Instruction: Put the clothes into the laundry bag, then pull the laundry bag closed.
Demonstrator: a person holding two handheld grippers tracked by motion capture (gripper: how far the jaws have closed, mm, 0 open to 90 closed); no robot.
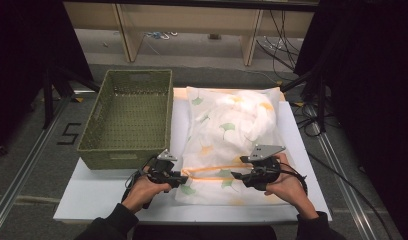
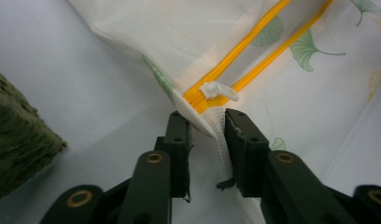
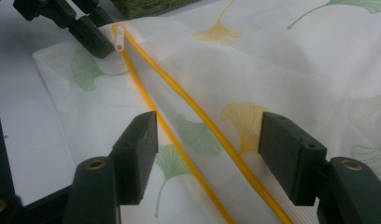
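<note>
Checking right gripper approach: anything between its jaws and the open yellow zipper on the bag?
Nothing visible. The right gripper stands open over the two zipper tracks on the mesh bag. The left gripper pinches the bag's corner by the zipper pull, clear of the approach.

Green woven basket (image 1: 127, 117), white board (image 1: 97, 192)

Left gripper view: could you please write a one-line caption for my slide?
Left gripper pinches the corner of a leaf-printed mesh bag just below its white zipper pull.
</note>
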